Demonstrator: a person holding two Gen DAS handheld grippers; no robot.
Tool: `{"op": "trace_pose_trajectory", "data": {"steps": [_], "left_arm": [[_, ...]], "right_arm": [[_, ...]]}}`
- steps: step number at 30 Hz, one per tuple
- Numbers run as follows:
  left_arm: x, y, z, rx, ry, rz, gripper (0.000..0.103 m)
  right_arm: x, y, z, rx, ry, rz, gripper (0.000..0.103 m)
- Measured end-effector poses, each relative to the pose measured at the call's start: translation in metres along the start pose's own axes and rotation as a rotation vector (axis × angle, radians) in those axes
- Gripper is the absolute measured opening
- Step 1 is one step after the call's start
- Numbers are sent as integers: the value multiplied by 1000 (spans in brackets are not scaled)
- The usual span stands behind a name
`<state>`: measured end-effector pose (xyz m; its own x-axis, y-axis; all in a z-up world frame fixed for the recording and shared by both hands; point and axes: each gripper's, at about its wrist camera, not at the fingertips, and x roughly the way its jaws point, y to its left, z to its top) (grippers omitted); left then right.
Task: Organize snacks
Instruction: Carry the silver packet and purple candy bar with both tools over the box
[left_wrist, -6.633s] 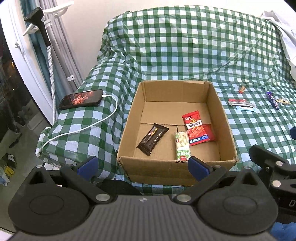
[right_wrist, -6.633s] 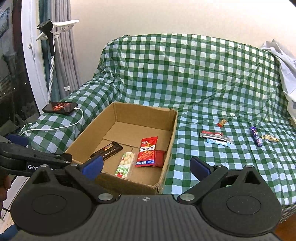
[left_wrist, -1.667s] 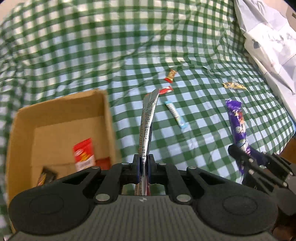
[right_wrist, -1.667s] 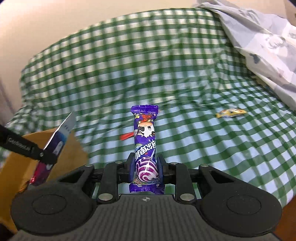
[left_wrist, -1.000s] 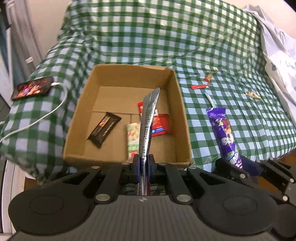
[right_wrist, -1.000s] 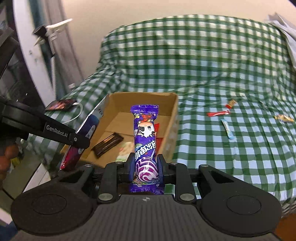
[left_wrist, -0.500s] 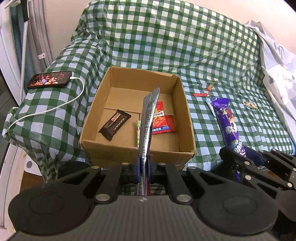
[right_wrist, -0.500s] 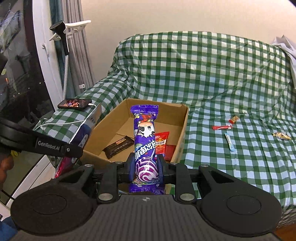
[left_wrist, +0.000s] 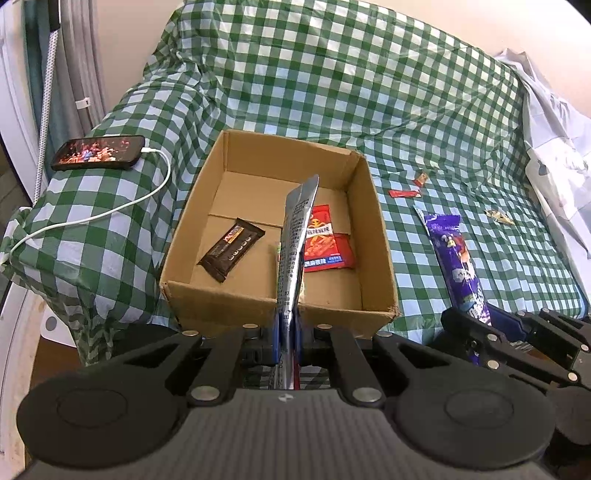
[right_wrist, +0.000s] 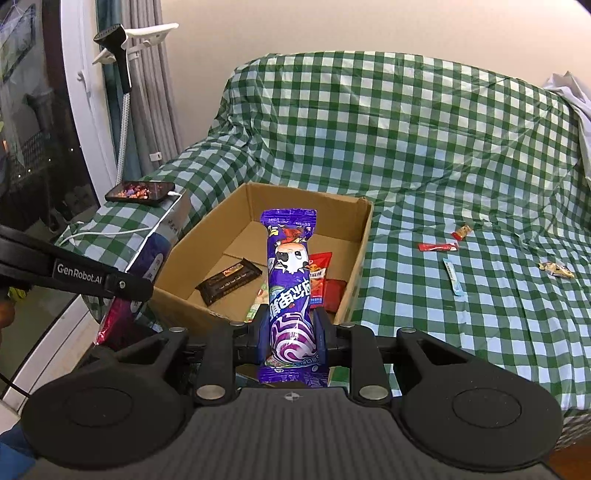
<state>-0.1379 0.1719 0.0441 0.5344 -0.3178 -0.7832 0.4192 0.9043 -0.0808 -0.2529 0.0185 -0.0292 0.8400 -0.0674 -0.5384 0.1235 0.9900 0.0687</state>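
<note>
Pinching: left jaws on silver packet (left_wrist: 295, 240), right jaws on purple candy bar (right_wrist: 291, 284).

Purple candy bar (right_wrist: 290, 280) upright (clamped), silver packet (left_wrist: 295, 240) edge-on, cardboard box (left_wrist: 384, 258)

- Left black two-finger gripper (left_wrist: 287, 338), bottom centre of its view: fingers pressed together on a flat silver foil packet (left_wrist: 295, 236).
- Right black two-finger gripper (right_wrist: 291, 334), bottom centre: fingers clamp a purple plastic candy wrapper (right_wrist: 290, 280), upright.

Covered by a green-and-white checked cloth (left_wrist: 369, 92). Loaded with an open cardboard box (left_wrist: 382, 236), a phone (left_wrist: 98, 152) on its white cable (left_wrist: 110, 210), and small snack packets (right_wrist: 437, 246) scattered right of the box.
</note>
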Motion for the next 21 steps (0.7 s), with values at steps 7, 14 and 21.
{"op": "trace_pose_trajectory", "data": {"steps": [7,14,21], "left_arm": [[9,12,8,-22,2,11,8],[24,22,22,-38,12,22,8],[41,29,35,-49,28,28,8]], "right_arm": [[12,4,2,-17,29,-6,26],[29,4,12,-14,50,-16,26],[49,2,23,-11,73,-13,26]]}}
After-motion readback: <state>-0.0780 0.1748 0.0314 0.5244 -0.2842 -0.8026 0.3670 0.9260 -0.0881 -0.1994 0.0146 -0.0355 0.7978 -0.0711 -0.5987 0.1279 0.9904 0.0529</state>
